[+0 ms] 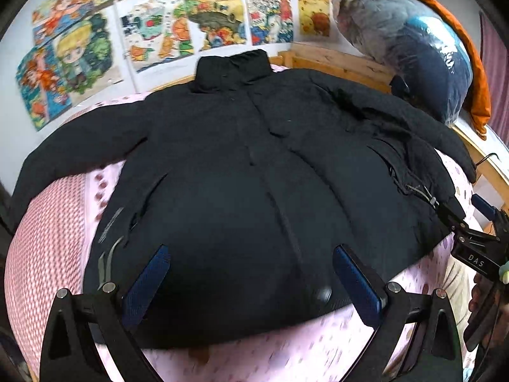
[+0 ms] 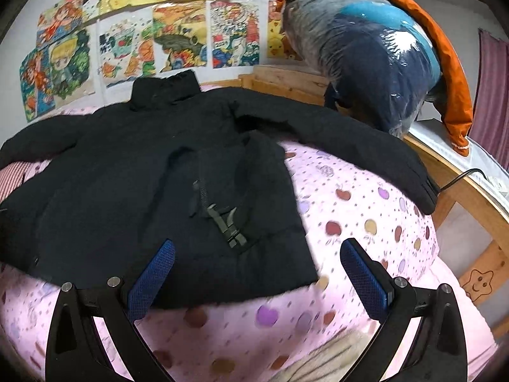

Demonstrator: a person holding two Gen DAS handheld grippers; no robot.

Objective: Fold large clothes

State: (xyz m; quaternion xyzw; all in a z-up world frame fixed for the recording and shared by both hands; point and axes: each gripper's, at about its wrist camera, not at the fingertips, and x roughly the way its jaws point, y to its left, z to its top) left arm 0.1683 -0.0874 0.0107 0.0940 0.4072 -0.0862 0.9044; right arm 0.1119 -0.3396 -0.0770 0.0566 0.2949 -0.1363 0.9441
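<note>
A large black padded jacket (image 1: 238,159) lies front up on a pink dotted bed sheet (image 1: 286,350), its collar toward the far wall and both sleeves spread out. My left gripper (image 1: 251,250) hovers open over the middle of the hem, with nothing between its blue pads. In the right wrist view the jacket (image 2: 127,175) fills the left half and one sleeve (image 2: 350,146) stretches right across the sheet (image 2: 366,222). My right gripper (image 2: 258,243) stands open above the hem corner, near a black buckle (image 2: 229,222). That gripper (image 1: 463,205) also shows at the jacket's right edge.
A wooden bed frame (image 2: 461,184) borders the far and right sides. A plastic-wrapped bundle (image 2: 366,63) with an orange cloth sits at the far right corner. Cartoon posters (image 1: 159,31) cover the wall. A pink striped cover (image 1: 47,238) lies at left. A black cable (image 2: 461,173) crosses the rail.
</note>
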